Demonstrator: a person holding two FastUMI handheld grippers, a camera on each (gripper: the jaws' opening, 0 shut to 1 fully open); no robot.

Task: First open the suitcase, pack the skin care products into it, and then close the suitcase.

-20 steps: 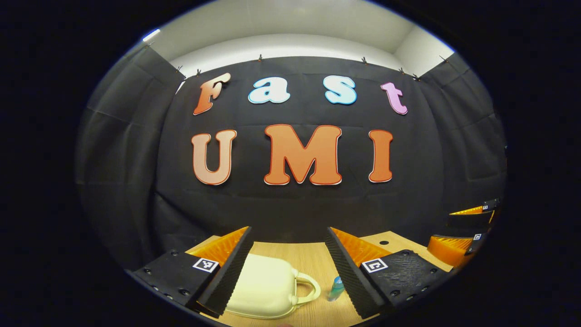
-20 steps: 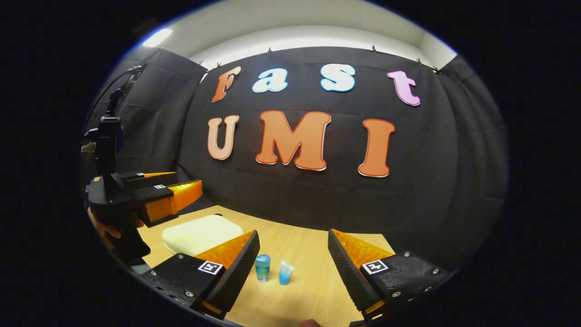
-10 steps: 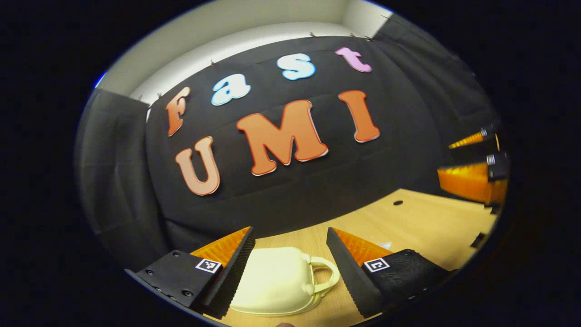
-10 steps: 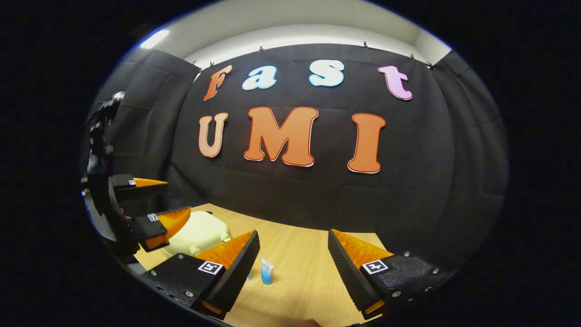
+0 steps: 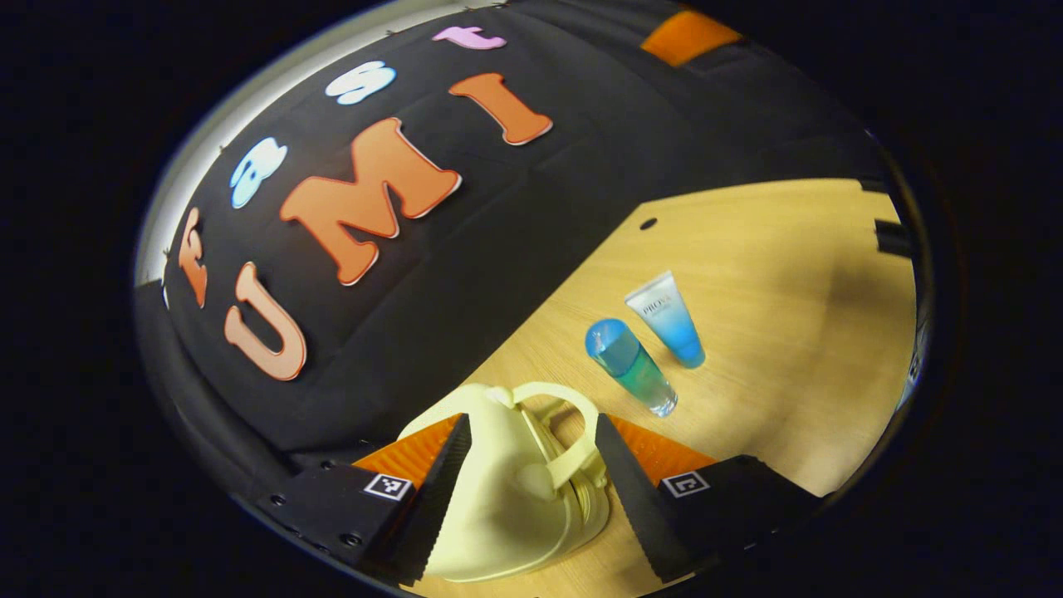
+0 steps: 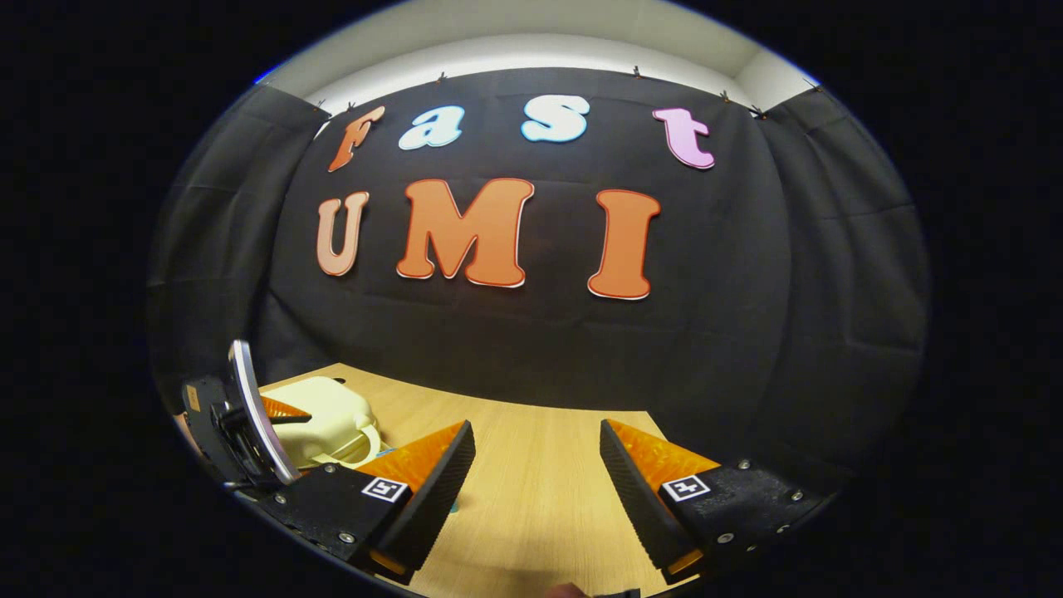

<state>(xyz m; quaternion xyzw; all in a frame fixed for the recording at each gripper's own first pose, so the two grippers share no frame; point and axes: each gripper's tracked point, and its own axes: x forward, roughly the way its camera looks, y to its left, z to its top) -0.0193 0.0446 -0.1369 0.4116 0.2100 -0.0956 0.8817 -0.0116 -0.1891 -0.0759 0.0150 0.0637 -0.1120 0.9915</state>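
Note:
A cream-coloured small suitcase (image 5: 498,498) with a looped handle (image 5: 560,432) lies closed on the wooden table (image 5: 789,249). My left gripper (image 5: 531,490) is open, tilted over it, with the handle end of the case between its fingers and a gap on each side. Just beyond stand a blue-green bottle (image 5: 631,365) and a white-and-blue tube (image 5: 668,320). My right gripper (image 6: 536,482) is open over bare table. In the right gripper view the suitcase (image 6: 328,419) sits at the left with the left gripper (image 6: 241,423) right at it.
The black cloth wall (image 6: 531,332) closes the far side of the table (image 6: 540,498). A small round hole (image 5: 648,223) marks the tabletop near the wall. Open wood stretches to the right of the bottle and tube.
My left gripper has rolled and dropped down over the suitcase's handle end, bringing the bottle and tube into its view. The right gripper has swung a little to the right, away from the bottle and tube.

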